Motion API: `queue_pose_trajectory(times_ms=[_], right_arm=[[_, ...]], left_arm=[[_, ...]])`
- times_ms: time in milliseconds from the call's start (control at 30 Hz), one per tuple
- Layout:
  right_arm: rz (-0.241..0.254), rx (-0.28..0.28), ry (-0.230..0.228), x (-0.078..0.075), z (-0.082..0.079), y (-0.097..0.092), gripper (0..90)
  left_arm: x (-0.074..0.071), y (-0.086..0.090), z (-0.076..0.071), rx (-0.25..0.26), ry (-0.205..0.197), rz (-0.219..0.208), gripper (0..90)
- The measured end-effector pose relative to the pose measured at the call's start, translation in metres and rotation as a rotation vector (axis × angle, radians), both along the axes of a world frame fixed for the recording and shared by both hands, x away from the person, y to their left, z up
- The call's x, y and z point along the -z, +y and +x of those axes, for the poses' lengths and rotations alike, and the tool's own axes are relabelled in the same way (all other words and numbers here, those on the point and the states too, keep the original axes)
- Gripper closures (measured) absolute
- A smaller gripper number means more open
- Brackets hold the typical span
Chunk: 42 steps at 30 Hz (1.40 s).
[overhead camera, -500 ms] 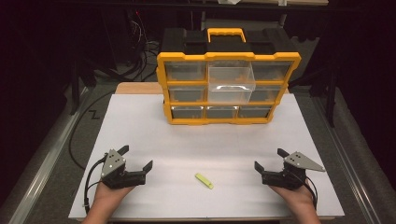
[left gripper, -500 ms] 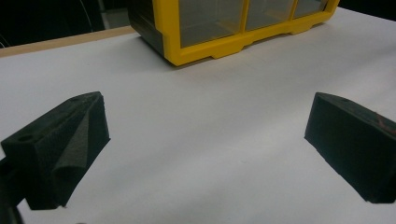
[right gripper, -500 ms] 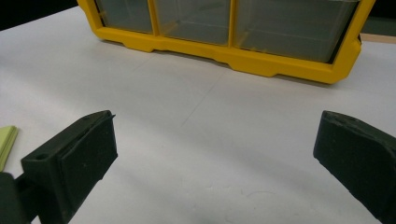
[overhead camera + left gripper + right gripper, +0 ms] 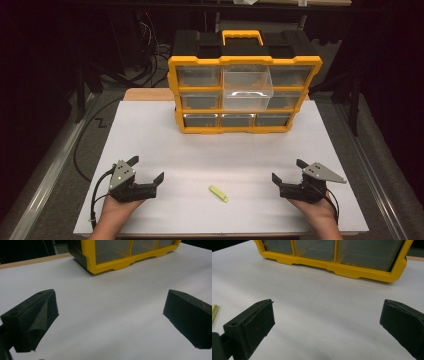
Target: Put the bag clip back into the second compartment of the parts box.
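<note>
So we've got a yellow organizer box point(image 4: 244, 95) standing at the far side of the white table point(image 4: 165, 135), with one clear drawer point(image 4: 247, 89) pulled out from its middle. Near of the box lies a small yellow-green stick point(image 4: 218, 194). The left gripper point(image 4: 145, 172) sits to the stick's left, the right gripper point(image 4: 287, 172) to its right, both with jaws spread wide and holding nothing.

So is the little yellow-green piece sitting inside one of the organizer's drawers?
No, the yellow-green piece lies on the white table between the two grippers, well in front of the organizer.
</note>
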State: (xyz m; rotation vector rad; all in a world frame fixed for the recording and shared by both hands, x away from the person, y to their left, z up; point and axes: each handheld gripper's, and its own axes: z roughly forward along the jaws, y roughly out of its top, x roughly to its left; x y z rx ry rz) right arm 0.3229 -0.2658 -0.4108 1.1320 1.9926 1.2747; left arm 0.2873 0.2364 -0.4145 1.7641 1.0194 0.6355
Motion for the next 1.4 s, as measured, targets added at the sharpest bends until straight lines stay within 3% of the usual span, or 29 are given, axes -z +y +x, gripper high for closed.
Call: queue_pose_trajectory(times_ms=[400, 833, 1267, 1300, 1400], right_arm=[[-0.016, -0.013, 0.005, 0.001, 0.001, 0.004, 0.1], [-0.050, -0.071, 0.027, 0.001, 0.004, 0.032, 0.1], [0.008, -0.129, 0.027, -0.007, 0.016, 0.063, 0.1], [0.026, -0.137, 0.034, -0.008, 0.021, 0.070, 0.2], [0.019, -0.151, 0.040, -0.008, 0.028, 0.084, 0.7]], left_arm=[[-0.001, 0.000, 0.000, 0.009, -0.009, -0.007, 0.9], [-0.001, -0.001, -0.001, 0.004, -0.015, -0.010, 0.3], [0.000, -0.002, 0.000, 0.006, -0.018, -0.007, 0.3], [0.000, -0.002, 0.000, 0.004, -0.014, -0.001, 0.3], [0.000, -0.002, 0.000, 0.007, -0.016, 0.000, 0.3]])
